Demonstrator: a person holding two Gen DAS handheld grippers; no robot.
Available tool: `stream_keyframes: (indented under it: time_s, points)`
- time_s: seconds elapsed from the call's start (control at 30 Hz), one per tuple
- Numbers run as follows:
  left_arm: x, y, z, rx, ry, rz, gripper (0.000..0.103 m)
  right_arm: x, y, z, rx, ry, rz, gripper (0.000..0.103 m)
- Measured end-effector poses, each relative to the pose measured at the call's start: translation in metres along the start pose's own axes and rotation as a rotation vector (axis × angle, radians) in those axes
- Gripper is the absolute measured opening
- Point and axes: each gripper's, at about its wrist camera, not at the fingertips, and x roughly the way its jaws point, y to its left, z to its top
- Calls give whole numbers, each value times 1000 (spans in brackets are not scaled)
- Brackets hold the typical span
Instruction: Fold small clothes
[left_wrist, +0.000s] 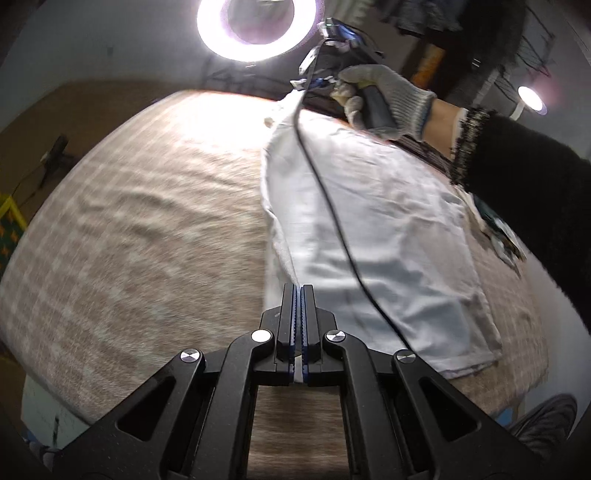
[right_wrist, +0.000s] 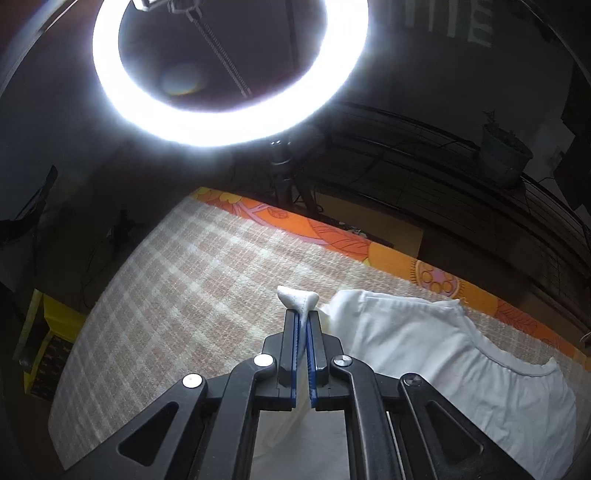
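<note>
A white garment (left_wrist: 380, 229) lies spread on a beige checked cover (left_wrist: 140, 229). My left gripper (left_wrist: 298, 291) is shut at the garment's near left edge, and a sliver of white cloth shows between its fingers. In the left wrist view a gloved hand (left_wrist: 384, 99) holds the right gripper at the far end, where a garment corner (left_wrist: 291, 99) is raised. In the right wrist view my right gripper (right_wrist: 303, 317) is shut on that corner, and a white tuft (right_wrist: 297, 295) sticks out past the tips. The rest of the garment (right_wrist: 443, 354) trails to the right.
A bright ring light (right_wrist: 229, 74) on a stand hangs over the far edge. An orange flowered sheet (right_wrist: 332, 236) borders the checked cover. A black cable (left_wrist: 332, 221) hangs across the garment. A dark sleeve (left_wrist: 535, 177) reaches in from the right. A shoe (left_wrist: 546, 417) is at the lower right.
</note>
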Motion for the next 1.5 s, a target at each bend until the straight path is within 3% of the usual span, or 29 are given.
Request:
stream_keyframes:
  time_s: [0.23,0.37,0.6,0.67,0.73,0.87,0.93,1.07,1.2,1.27,1.3,1.33,1.5]
  points:
    - [9,-61,-8,148,31,-82,0,-43,-75,-22,94,-58,-1,1]
    - [27,-89,-14,187,86,-124,0,-48,-123,-46,165,-47,-25,1]
    - [45,-107,-18,193,138,-148,0,-35,-149,-65,175,4,-88,2]
    - [47,-111,-21,198,150,-176,0,-33,-152,-68,183,16,-117,11]
    - [49,-115,-23,213,166,-201,0,-38,-161,-70,194,16,-174,37]
    - [40,-127,-31,281,178,-247,1,-67,-183,-79,246,-15,-179,38]
    - [31,-129,-34,305,165,-261,6,-88,-191,-87,264,-34,-186,38]
    - [11,-121,-36,311,143,-291,6,-137,-199,-110,301,-90,-168,38]
    - [-11,-106,-37,320,103,-271,7,-184,-194,-142,323,-133,-151,38]
    - [-19,-90,-36,294,89,-241,16,-204,-185,-159,337,-145,-129,38]
    - [-21,-82,-35,274,88,-223,30,-213,-181,-169,340,-143,-120,38]
    - [-23,-71,-33,243,87,-205,36,-223,-176,-182,338,-143,-106,40]
    - [-23,-26,-25,117,69,-113,36,-258,-121,-247,302,-140,-17,40]
